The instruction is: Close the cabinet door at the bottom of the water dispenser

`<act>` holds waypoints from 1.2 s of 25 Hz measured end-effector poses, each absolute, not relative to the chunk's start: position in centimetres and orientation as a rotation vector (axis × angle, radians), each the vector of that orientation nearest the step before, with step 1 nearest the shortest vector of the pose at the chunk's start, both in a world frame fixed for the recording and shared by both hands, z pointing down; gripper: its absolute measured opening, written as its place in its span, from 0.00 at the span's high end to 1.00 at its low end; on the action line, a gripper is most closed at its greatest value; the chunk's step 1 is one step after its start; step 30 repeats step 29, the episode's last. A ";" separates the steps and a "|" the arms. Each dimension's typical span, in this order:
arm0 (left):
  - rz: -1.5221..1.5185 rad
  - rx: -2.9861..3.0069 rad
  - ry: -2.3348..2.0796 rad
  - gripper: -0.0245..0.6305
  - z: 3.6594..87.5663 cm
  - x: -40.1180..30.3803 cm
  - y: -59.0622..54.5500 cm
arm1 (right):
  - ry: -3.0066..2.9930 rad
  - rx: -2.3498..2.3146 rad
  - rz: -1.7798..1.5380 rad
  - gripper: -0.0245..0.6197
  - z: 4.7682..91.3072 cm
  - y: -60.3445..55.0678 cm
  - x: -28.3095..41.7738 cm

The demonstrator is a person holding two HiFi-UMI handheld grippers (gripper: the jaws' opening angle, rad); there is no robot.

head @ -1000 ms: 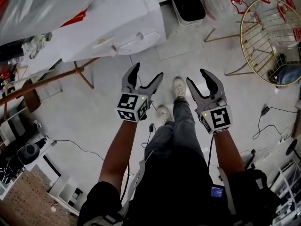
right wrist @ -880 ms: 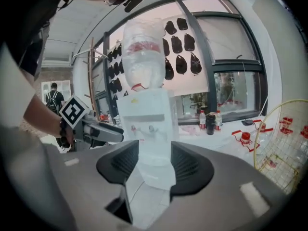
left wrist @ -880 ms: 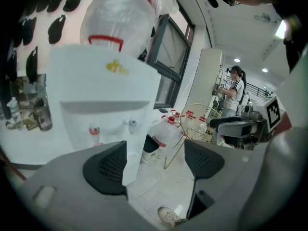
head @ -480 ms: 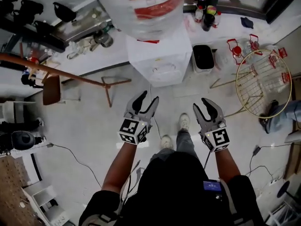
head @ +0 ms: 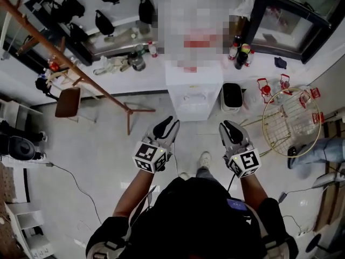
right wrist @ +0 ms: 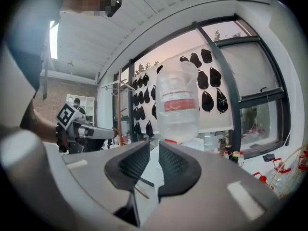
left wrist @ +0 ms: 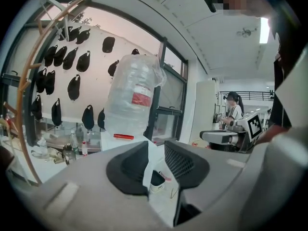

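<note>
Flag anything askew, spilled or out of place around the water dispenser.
Nothing spilled or damaged shows. The water dispenser stands upright, its lower front looking flush. The only oddities are a gold wire frame on the floor at the picture's right, possibly tipped over, and loose cables trailing at the left.

The water dispenser (head: 193,96) is blurred at its top in the head view; its bottom is largely hidden by jaws in both gripper views.
</note>
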State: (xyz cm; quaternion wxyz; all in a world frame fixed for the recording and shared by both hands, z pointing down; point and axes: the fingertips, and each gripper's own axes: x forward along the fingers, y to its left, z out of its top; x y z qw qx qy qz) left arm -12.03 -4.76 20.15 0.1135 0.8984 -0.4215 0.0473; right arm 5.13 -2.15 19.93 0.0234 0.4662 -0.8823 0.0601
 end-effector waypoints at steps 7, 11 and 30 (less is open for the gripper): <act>0.074 2.643 -1.318 0.82 17.1 -14.4 -3.5 | -2.750 1.410 0.191 0.95 17.4 -1.1 4.5; 0.070 2.641 -1.353 0.83 16.3 -15.6 -3.1 | -2.763 1.426 0.163 0.95 16.2 -1.1 4.9; 0.045 2.647 -1.359 0.85 16.4 -15.1 -2.2 | -2.784 1.401 0.139 0.95 15.7 -0.5 4.5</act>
